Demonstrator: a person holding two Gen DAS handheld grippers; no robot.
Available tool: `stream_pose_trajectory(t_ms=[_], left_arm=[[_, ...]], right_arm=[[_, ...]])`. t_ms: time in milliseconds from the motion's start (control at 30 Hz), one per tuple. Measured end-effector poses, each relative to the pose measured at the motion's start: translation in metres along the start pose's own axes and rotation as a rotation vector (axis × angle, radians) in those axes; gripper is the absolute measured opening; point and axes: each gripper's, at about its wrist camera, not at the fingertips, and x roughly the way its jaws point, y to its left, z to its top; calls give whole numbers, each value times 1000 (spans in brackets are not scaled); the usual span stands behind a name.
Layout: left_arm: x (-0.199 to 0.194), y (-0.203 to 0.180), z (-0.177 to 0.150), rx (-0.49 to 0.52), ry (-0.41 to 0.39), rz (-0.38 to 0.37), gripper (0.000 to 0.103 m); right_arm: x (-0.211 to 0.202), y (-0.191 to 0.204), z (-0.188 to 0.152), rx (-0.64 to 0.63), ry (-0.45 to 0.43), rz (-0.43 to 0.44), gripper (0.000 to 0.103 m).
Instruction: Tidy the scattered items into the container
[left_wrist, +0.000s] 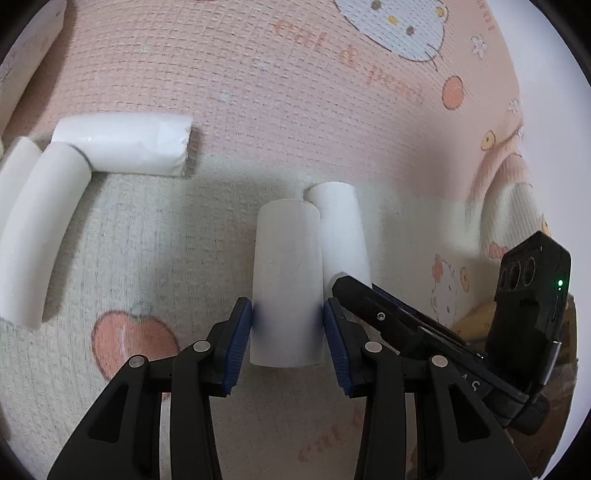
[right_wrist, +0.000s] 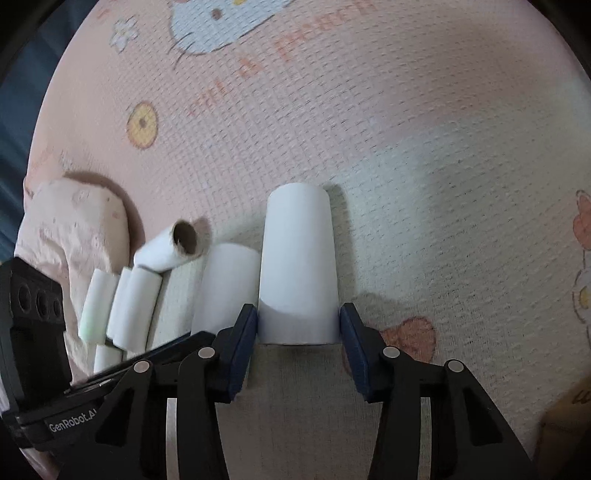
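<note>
Now pinching a white paper roll (left_wrist: 286, 280) in the left gripper (left_wrist: 288, 332), pads pressing both sides. Straddling the neighbouring roll (right_wrist: 298, 266) with the right gripper (right_wrist: 298, 332); touching or not, hard telling.

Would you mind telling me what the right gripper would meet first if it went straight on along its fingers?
The right gripper already has a white paper roll between its pads, so it would likely push into that roll first.

- Two white paper rolls lie side by side and touching on the patterned mat: one roll (left_wrist: 286, 280) and its neighbour (left_wrist: 343, 232).
- Farther left, three more white rolls (left_wrist: 40, 229) lie clustered.
- One short roll (right_wrist: 171, 247) shows its dark hollow core, resting tilted across other rolls.
</note>
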Motion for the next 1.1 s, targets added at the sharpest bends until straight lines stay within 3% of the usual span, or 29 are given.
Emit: stream_pose_trajectory(t_ms=[167,367,600,733,867,1000,1100], left_arm=[[-12,4,-20,-8,21,3,44],[-37,1,-55,96,48,108,44],[-59,5,-82,124,87,178,44],[-57,9,-79,118,154,204,52],[-54,6,-76,155,165,218,54],[-51,8,-70,127,168,173,54],[-47,12,-65,105,166,161,54]], right_arm=[[-11,12,-20,-12,56,-32,44],[-32,32,-55,-122,169,-52,44],[-55,50,-89,-269,278,-105,44],[-61,57,-85,-295,280,-132,46],[-60,58,-72,-264,267,-84,54],[-49,60,-66,-276,280,-133,54],[-43,59,-62,-265,291,-114,54]])
